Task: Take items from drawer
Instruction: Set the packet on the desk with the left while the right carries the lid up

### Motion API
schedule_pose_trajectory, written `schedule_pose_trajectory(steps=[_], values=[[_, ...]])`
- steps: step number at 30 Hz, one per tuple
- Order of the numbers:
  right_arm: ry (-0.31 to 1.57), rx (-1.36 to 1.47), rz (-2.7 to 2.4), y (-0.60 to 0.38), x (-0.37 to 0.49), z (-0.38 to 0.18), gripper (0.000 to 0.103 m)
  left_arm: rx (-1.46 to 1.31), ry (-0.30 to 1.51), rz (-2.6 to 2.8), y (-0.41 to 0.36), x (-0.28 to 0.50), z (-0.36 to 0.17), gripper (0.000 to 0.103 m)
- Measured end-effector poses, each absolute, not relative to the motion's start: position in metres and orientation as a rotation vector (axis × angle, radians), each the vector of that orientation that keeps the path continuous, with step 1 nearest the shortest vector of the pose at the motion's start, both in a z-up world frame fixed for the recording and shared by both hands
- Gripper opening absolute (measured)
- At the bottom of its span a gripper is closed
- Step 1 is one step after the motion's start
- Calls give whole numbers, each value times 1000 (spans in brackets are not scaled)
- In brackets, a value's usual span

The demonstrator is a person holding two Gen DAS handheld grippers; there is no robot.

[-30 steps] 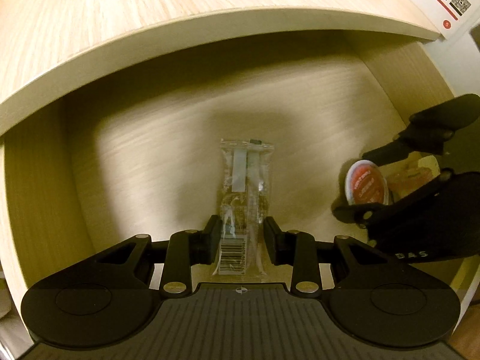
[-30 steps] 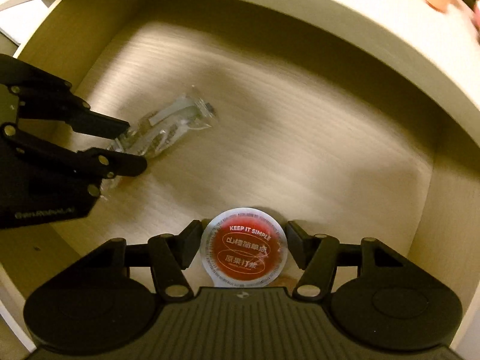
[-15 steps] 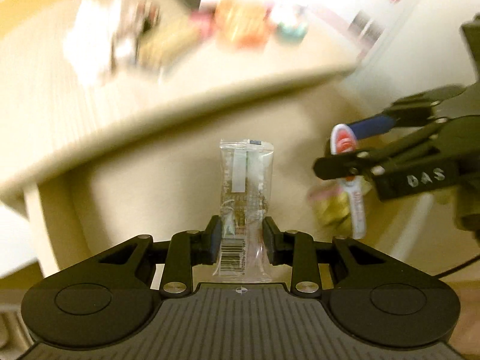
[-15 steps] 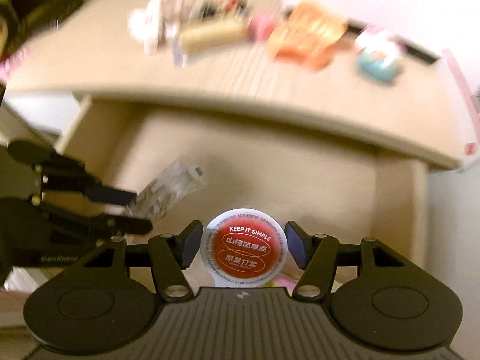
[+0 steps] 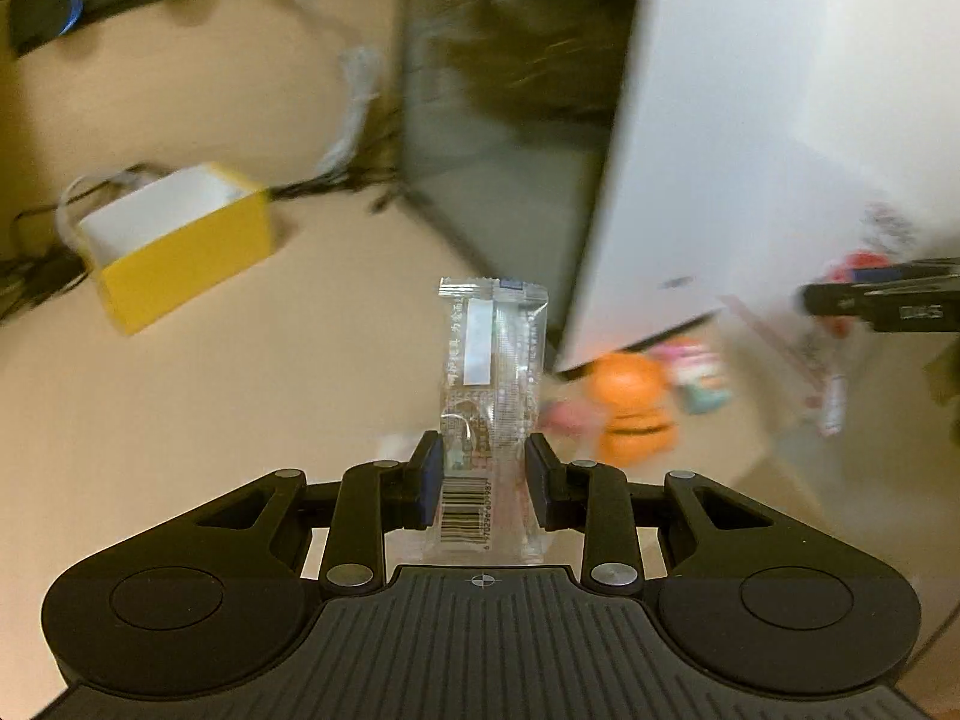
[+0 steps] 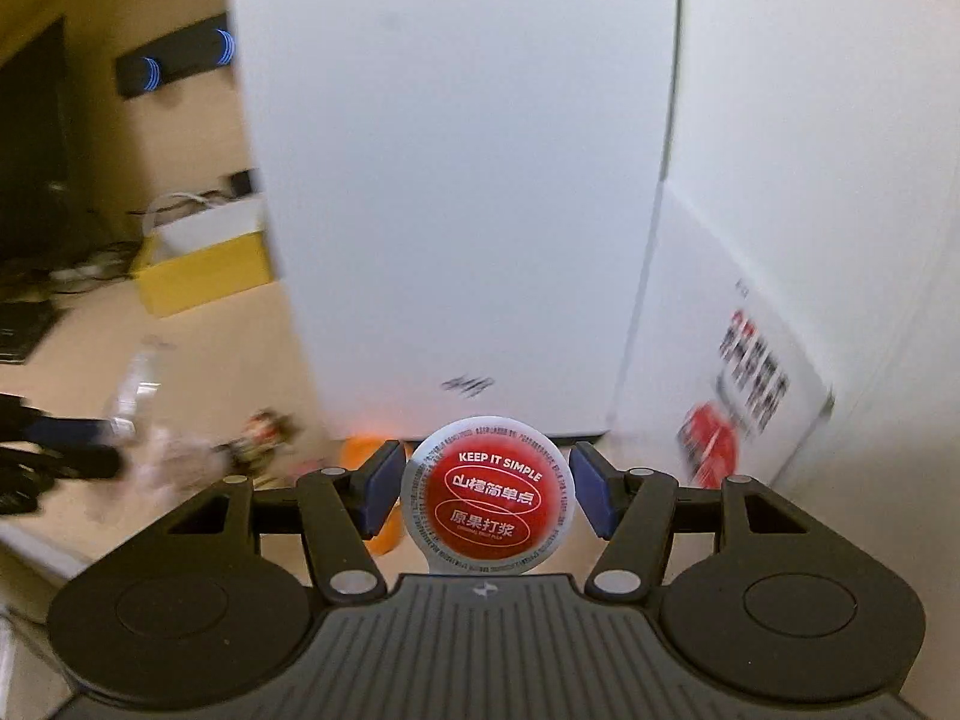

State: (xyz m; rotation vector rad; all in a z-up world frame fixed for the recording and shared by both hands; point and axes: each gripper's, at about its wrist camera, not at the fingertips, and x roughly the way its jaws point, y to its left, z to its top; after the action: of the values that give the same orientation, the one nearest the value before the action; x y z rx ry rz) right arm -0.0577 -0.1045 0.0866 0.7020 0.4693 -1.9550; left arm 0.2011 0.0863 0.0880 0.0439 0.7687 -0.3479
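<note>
My left gripper (image 5: 485, 480) is shut on a clear plastic snack packet (image 5: 489, 396) with a barcode; the packet stands upright between the pads, high above the wooden desk top (image 5: 210, 420). In the right wrist view my right gripper (image 6: 487, 495) is shut on a small round cup with a red foil lid (image 6: 487, 495) reading KEEP IT SIMPLE. The right gripper's fingers (image 5: 882, 300) show at the far right edge of the left view, and the left gripper's fingers (image 6: 54, 450) at the left edge of the right view. The drawer is out of sight.
A yellow box (image 5: 180, 246) stands on the desk at the back left. Blurred snack items, one orange (image 5: 630, 408), lie by the foot of a white panel (image 5: 750, 150). A white wall with a red-printed sheet (image 6: 744, 396) is at the right.
Both grippers have risen out of the drawer with their items and tilted up. The view went from the drawer's inside to the desk top, the white panel and the wall.
</note>
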Motion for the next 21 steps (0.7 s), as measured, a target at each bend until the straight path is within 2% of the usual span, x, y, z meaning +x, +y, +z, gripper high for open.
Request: schedule_pose_trajectory(steps=[8, 15, 21], values=[[501, 791, -1965, -155, -94, 46, 60, -23, 924, -243, 133, 241, 26, 34], [402, 902, -1872, -190, -113, 15, 61, -49, 944, -222, 139, 247, 21, 40], [403, 836, -1825, -210, -113, 9, 61, -92, 927, -215, 147, 255, 16, 45]])
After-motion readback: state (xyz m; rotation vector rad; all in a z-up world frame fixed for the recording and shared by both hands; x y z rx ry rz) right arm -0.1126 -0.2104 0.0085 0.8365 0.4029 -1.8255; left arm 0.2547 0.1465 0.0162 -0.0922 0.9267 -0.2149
